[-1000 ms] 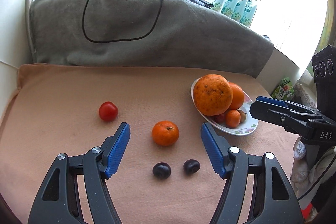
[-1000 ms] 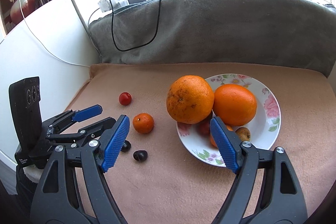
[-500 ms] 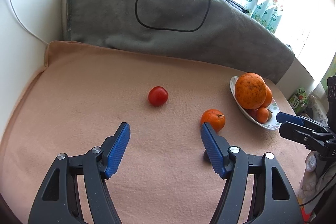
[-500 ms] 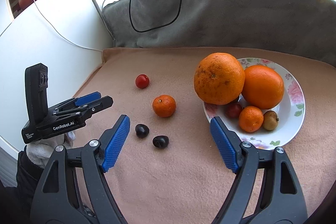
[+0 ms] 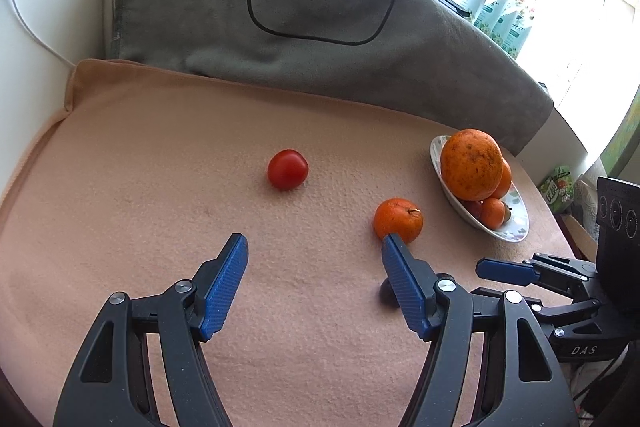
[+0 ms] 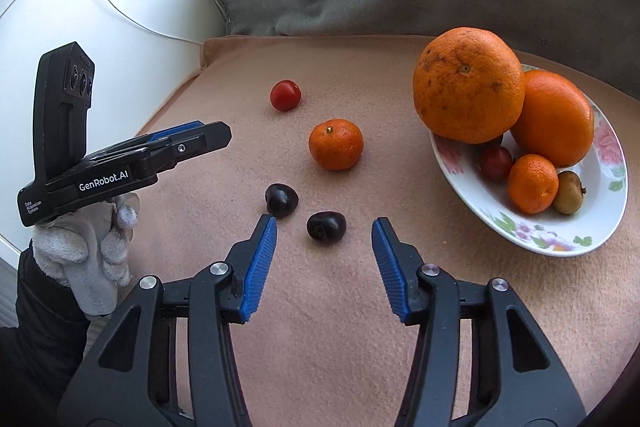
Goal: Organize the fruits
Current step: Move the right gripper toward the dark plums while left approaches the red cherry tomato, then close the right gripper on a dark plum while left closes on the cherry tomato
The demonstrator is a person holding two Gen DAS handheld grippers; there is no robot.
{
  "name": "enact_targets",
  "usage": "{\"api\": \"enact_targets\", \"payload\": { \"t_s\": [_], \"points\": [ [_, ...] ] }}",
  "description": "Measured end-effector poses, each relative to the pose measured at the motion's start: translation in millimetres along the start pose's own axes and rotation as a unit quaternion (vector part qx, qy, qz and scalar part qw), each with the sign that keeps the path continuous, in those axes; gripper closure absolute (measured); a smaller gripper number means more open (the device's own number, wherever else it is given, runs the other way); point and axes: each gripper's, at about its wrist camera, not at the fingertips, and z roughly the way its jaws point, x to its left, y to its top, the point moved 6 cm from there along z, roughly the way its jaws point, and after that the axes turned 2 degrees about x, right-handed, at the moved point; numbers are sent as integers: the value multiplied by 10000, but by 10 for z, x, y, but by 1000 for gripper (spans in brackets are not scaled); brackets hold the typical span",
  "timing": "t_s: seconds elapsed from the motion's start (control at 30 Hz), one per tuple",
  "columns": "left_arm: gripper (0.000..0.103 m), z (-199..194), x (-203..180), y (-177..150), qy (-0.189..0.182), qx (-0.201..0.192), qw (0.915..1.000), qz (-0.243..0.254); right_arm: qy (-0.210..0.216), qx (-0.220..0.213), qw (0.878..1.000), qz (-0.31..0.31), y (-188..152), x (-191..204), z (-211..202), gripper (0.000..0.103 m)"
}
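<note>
My right gripper (image 6: 325,227) hangs low over the peach cloth, its jaws closing around a dark plum (image 6: 326,225) that lies between the blue pads untouched. A second dark plum (image 6: 282,200) sits just left of it. Beyond them lie a mandarin (image 6: 336,144) and a red tomato (image 6: 285,95). My left gripper (image 5: 315,241) stands open and empty, with the tomato (image 5: 287,169) ahead of it and the mandarin (image 5: 398,220) just past its right fingertip. The flowered plate (image 6: 540,231) at the right holds two big oranges and several small fruits.
A grey blanket (image 5: 304,27) with a black cable looped over it forms a wall along the back. A white wall (image 6: 132,11) bounds the cloth on the left. A gloved hand (image 6: 92,247) holds the left gripper (image 6: 208,133) by the cloth's left edge.
My right gripper has come down and forward over the dark plums and its jaws have narrowed. My left gripper swung left a second ago, then stayed put.
</note>
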Motion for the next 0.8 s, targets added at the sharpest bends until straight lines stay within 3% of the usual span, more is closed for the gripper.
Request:
{"api": "enact_targets", "payload": {
  "t_s": [0.23,0.53,0.8],
  "points": [
    [38,60,-75,-35,-97,89,9999,65,-3,77,10000,-48,-13,7,80,55],
    [42,238,-72,170,-70,61,9999,91,-113,82,9998,-146,-4,31,104,63],
    [46,426,25,358,77,68,9999,55,-123,114,9997,-175,23,30,160,64]
  ]
}}
